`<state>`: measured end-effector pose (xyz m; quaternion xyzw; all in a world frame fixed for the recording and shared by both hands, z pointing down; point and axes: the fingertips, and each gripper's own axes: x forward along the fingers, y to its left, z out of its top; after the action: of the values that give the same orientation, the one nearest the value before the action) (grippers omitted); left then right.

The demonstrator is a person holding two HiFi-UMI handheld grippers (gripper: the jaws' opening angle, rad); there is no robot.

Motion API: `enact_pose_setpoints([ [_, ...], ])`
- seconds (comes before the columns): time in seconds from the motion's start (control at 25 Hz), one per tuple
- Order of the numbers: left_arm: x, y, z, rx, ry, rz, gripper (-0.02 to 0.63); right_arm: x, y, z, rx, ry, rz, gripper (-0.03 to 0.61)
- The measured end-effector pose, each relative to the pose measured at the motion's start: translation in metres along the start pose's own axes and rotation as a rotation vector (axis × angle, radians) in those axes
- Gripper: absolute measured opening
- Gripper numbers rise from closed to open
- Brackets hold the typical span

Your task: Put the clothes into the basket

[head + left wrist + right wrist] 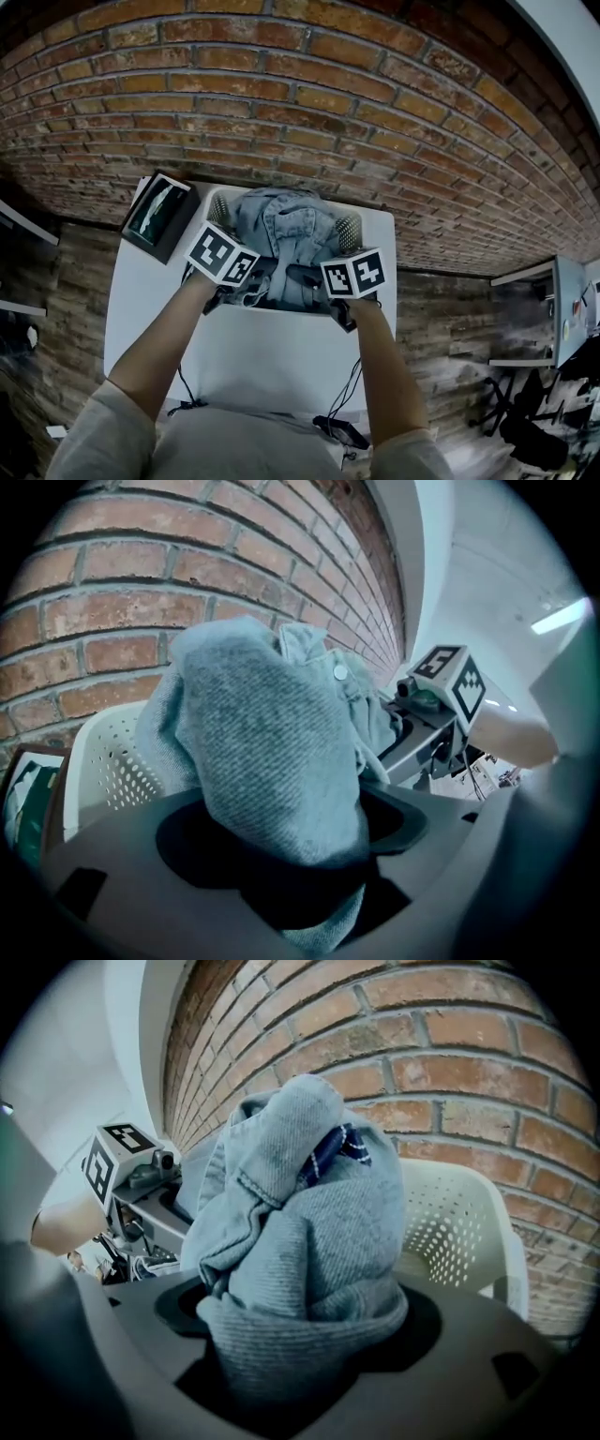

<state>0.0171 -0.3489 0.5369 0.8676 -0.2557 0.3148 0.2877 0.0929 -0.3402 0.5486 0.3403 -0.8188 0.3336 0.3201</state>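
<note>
A bundle of pale denim clothes (286, 230) hangs over the white perforated basket (220, 208), which stands at the table's far edge against the brick wall. My left gripper (255, 277) is shut on the bundle's left side and my right gripper (317, 281) on its right side. In the left gripper view the denim (262, 733) fills the space between the jaws of the left gripper (281, 855), with the basket (112, 761) behind. In the right gripper view the folded denim (309, 1232) is wedged in the right gripper (300, 1354), and the basket (459, 1232) lies beyond. The basket's inside is hidden.
The white table (272, 347) stands against a brick wall (309, 103). A black box with a picture on its face (159, 217) sits at the table's far left corner, beside the basket. Dark cables (342, 427) hang at the near edge.
</note>
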Motion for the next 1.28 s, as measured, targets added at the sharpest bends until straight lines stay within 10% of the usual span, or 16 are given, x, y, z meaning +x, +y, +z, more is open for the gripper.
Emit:
enact_pose_setpoints([
  [0.72, 0.020, 0.029, -0.029, -0.195, 0.165, 0.175, 0.434, 0.018, -0.022, -0.021, 0.100, 0.188, -0.194, 0.456],
  [1.04, -0.026, 0.021, 0.001, -0.205, -0.093, 0.318, 0.436, -0.022, -0.019, 0.012, 0.120, -0.053, -0.319, 0.456],
  [1.28, -0.079, 0.003, 0.040, 0.060, -0.449, 0.488, 0.433, -0.046, 0.003, 0.030, -0.003, -0.334, -0.390, 0.456],
])
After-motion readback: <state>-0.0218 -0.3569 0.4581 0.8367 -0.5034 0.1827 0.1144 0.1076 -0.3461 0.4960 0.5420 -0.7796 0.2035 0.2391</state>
